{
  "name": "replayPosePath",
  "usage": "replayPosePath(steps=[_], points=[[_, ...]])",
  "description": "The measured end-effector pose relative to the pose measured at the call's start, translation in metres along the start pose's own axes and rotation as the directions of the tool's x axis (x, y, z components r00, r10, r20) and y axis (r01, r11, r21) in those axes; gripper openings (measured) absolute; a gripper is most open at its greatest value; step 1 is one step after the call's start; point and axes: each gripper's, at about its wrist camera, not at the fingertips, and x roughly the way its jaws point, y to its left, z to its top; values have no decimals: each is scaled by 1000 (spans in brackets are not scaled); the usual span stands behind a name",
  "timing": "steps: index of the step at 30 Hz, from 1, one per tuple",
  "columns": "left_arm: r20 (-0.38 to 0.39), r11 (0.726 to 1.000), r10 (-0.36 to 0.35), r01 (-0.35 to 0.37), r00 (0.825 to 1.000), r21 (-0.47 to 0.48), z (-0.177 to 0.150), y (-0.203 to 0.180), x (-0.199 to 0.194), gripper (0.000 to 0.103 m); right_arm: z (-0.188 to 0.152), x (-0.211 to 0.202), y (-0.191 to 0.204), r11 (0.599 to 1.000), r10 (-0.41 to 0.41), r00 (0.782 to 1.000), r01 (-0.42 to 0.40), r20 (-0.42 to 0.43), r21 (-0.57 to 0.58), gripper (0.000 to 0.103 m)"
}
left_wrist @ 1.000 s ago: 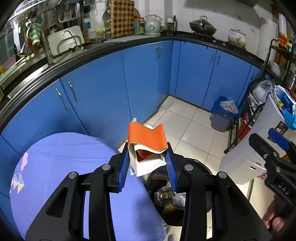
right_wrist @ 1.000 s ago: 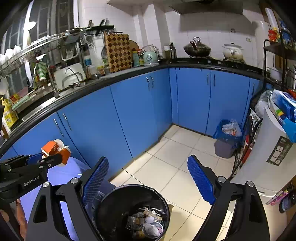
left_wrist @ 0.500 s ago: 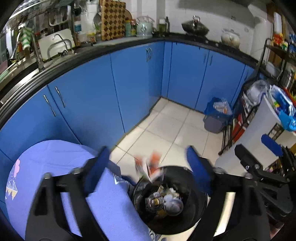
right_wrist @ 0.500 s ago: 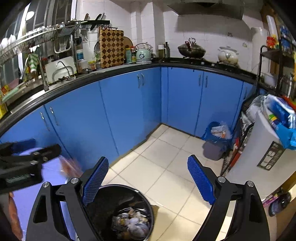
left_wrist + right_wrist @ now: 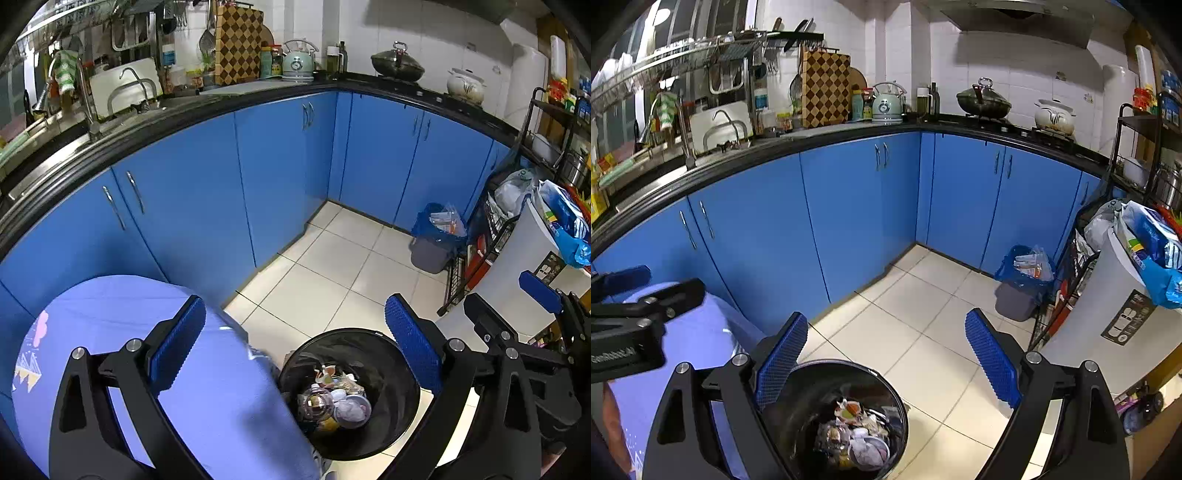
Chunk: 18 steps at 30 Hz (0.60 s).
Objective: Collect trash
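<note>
My left gripper [image 5: 293, 312] hangs over the black trash bin [image 5: 332, 332], its jaws opening wide with nothing between the blue pads. Several pieces of trash [image 5: 332, 398] lie in the bin, with an orange and white scrap [image 5: 327, 371] on top. My right gripper [image 5: 886, 325] is open and empty above the same bin [image 5: 812, 373], whose trash [image 5: 853, 432] shows below it. Each gripper appears in the other's view: the right gripper [image 5: 506, 295] at the right edge, the left gripper [image 5: 657, 282] at the left edge.
A table under a lilac cloth [image 5: 110, 314] touches the bin's left side. Blue cabinets [image 5: 258, 184] run along the back. A small grey bin with a blue bag [image 5: 432, 243], a black wire rack [image 5: 476, 258] and a white container [image 5: 517, 266] stand at the right on the tiled floor.
The left gripper let go of the orange and white carton, which dropped into the black bin, and its jaws spread wide. The right gripper stayed open over the bin.
</note>
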Motion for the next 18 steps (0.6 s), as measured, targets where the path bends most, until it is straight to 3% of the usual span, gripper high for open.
replayPosePath(steps=[6,18], points=[[33,1000,27,-27,999,4,-10,11,-21,99,-4,-13,6,999,-38,999,38,-8,-26,90],[44,999,38,-38,998,-4,-31,22,-46,99,-11,-37,26,998,-4,1000,4,-14,-56,91]])
